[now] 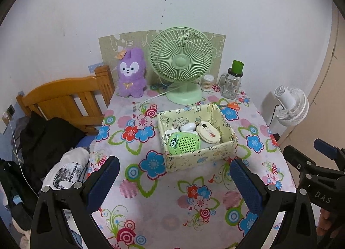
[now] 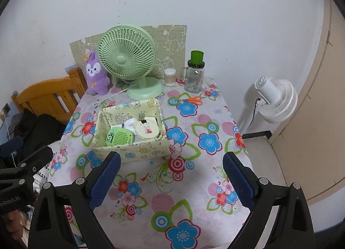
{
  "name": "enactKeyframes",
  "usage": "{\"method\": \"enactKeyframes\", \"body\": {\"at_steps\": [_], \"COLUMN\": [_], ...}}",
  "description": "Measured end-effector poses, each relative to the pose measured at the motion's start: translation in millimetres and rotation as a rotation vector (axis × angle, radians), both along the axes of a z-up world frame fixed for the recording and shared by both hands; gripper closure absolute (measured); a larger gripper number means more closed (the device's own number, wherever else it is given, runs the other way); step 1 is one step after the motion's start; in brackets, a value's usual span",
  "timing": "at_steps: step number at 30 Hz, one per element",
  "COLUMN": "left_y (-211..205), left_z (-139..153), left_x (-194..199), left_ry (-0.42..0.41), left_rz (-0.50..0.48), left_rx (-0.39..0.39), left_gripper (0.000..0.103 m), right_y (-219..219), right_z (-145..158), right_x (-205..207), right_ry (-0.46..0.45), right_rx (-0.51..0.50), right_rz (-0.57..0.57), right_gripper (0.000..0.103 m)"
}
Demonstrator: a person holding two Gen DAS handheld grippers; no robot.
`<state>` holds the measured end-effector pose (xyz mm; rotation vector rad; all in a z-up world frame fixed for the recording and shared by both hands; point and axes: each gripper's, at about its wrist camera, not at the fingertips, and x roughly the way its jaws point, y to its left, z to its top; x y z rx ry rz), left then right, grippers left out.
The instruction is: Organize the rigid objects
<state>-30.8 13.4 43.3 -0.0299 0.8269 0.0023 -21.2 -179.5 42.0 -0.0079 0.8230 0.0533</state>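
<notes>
Nearest the lens, the left gripper (image 1: pixel 174 182) hung with its blue-padded jaws spread wide and empty over the flower-printed tablecloth (image 1: pixel 163 203), and the right gripper (image 2: pixel 172 179) was likewise released and grasping nothing, both held back at the near edge of the table. Just beyond them sat the pale yellow cartoon-printed fabric box (image 1: pixel 200 156), and inside it lay a green perforated panda-faced gadget (image 1: pixel 183 143), a cream oval case with a small screen (image 1: pixel 208 132) and a white rounded case (image 1: pixel 188 127), packed close together. Orange-handled scissors (image 2: pixel 192 100) lay on the cloth behind the box, near a glass mug-jar with a green cap (image 2: pixel 195 74). The sorting looked nearly finished; the likely remaining step was the scissors, which would call for a reach past the box and a low, flat pinch.
</notes>
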Motion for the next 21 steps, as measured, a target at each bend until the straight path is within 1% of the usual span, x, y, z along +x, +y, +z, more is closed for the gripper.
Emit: {"method": "enactKeyframes", "body": {"at_steps": [4, 8, 21], "left_y": [-0.4, -2.3, -7.1], "left_z": [-2.8, -5.9, -6.4], "left_x": [2.2, 4.8, 4.8], "left_ry": [0.020, 0.034, 0.031], "left_rz": [0.000, 0.002, -0.012], "left_rx": [-0.005, 0.005, 0.002], "left_gripper": [0.000, 0.000, 0.000], "right_y": [0.9, 1.5, 1.3], "right_z": [2.0, 0.4, 0.6], "right_x": [-0.2, 1.0, 2.8], "right_ry": [-0.009, -0.002, -0.006], "right_rx": [-0.002, 0.002, -0.001], "right_rz": [0.004, 0.010, 0.012], "right_gripper": [0.006, 0.006, 0.006]}}
